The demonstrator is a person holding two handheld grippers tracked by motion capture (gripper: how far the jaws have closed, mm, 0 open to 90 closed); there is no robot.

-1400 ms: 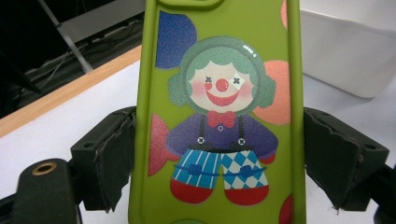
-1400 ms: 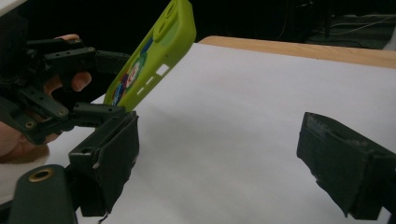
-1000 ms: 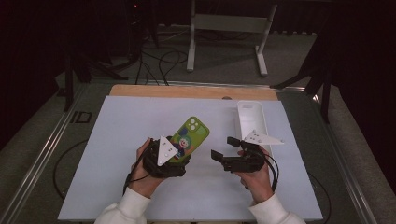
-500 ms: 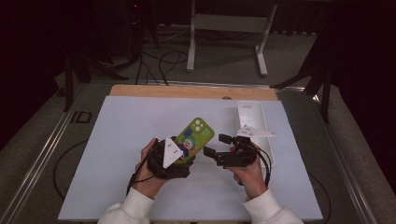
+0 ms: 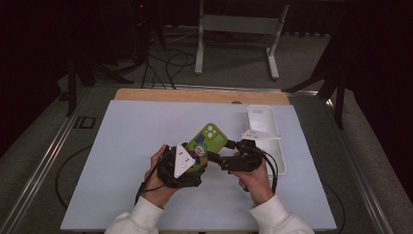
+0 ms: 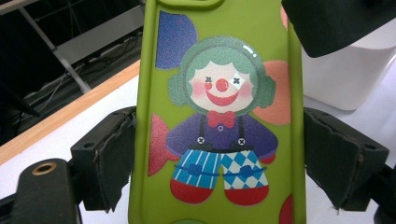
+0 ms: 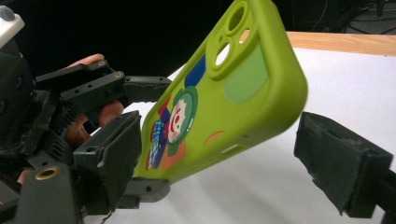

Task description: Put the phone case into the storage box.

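Wordless clown-print green phone case (image 6: 219, 116)

Matt, smooth green phone case (image 6: 219, 112) with a printed clown; frayed, rough black pads (image 6: 114, 158) beside it; glossy white plastic tray (image 5: 265, 131) beyond the tongs.

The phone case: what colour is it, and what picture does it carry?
Lime green phone case with a cartoon clown; clearest in the left gripper view.

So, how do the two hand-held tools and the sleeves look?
Both the left tool and the right tool are black, with worn dark pads, a pale three-cornered plate on top and a trailing black cable. The sleeves are white.
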